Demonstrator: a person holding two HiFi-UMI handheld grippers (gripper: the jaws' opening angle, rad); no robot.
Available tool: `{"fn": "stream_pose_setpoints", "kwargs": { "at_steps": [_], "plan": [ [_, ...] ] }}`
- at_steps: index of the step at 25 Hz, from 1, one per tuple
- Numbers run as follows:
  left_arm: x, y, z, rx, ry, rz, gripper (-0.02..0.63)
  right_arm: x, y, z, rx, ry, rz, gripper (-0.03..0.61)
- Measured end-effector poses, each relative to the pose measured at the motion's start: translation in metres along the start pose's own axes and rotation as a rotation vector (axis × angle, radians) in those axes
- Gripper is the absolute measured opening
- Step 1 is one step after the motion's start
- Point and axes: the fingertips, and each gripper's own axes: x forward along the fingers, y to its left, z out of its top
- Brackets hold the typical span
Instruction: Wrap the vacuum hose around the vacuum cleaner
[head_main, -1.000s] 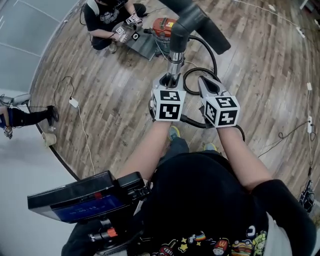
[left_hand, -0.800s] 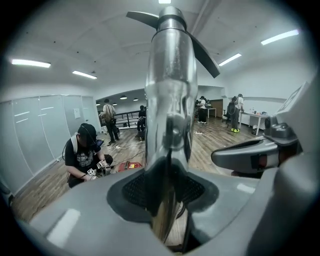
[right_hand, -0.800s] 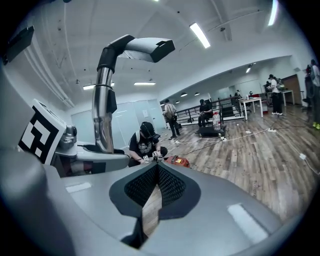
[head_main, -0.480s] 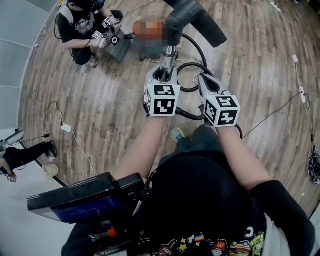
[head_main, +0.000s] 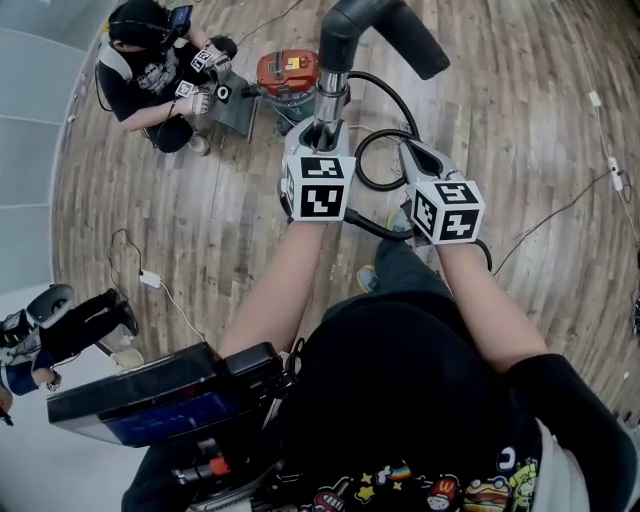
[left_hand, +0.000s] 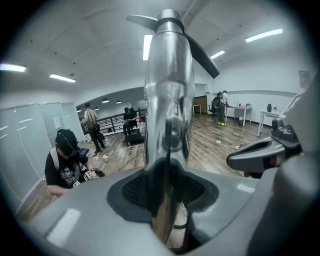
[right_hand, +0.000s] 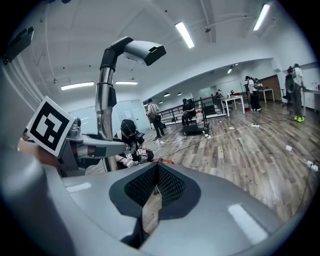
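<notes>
Chrome wand tube (left_hand: 167, 100), upright, pinched by my left gripper (left_hand: 167, 180): both jaws were pressed against the metal, which rose between them to a dark bent handle (head_main: 375, 30). My right gripper (right_hand: 156, 170), just beside the left and about level with it, had its jaws brought together on nothing. Only a sliver of wooden floor (head_main: 520, 130) showed through the slit between them.

Black hose (head_main: 400, 105) left the handle, arched down past the tube and formed a loop between my two grippers, close to the right one. Whether it touched that gripper could not be told from the head view.

Vacuum cleaner (head_main: 288, 72) — an orange-red canister — stood on the floor beyond the tube, well apart from my hands and just beside a seated person (head_main: 150, 80) with marker cubes at the hands. Its top carried a pale label (head_main: 290, 66), too small to read.

Each of my grippers bore a marker cube (head_main: 322, 195) printed with black-and-white squares and no letters. A blue-lit screen (head_main: 165, 405) hung at my chest — nothing on it was legible. Thin white cables (head_main: 165, 290) lay loose on the boards to my left.
</notes>
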Motion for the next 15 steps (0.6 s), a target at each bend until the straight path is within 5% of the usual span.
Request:
{"fn": "stream_pose_setpoints", "kwargs": {
  "at_steps": [9, 15],
  "plan": [
    [0.091, 0.009, 0.055, 0.12, 0.034, -0.016, 0.147, 0.059, -0.067, 0.057, 0.041, -0.037, 0.024, 0.023],
    [0.148, -0.031, 0.081, 0.227, 0.064, -0.112, 0.147, 0.065, -0.121, 0.064, 0.128, -0.073, -0.042, 0.023]
  ]
}}
